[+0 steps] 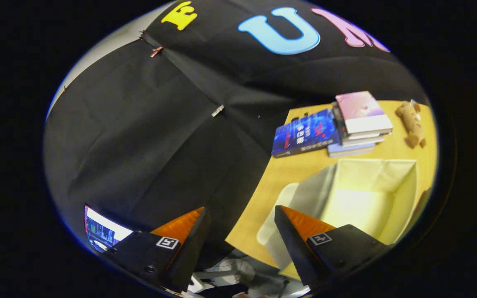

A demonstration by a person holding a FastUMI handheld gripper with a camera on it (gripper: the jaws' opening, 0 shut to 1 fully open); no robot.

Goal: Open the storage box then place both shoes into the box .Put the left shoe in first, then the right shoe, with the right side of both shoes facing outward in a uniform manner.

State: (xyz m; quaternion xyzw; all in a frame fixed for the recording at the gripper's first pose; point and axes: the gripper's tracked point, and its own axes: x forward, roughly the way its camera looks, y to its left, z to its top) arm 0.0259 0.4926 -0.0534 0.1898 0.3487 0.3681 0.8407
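The storage box (371,194) stands on the wooden table, open, its pale fabric inside lit and with nothing in it that I can see. Its lid or flap (280,219) hangs off the near side, toward the table's edge. My gripper (242,213) is open, held tilted above the table's left edge, with nothing between its fingers. One finger (300,231) overlaps the box's near corner; the other (184,231) is over the black cloth beside the table.
A stack of books (360,124) and a blue book (304,133) lie at the far end of the table (288,174), with a small plush toy (411,123) beside them. A lit screen (99,231) sits low past the left finger. Cables and pale gear lie below the table's edge.
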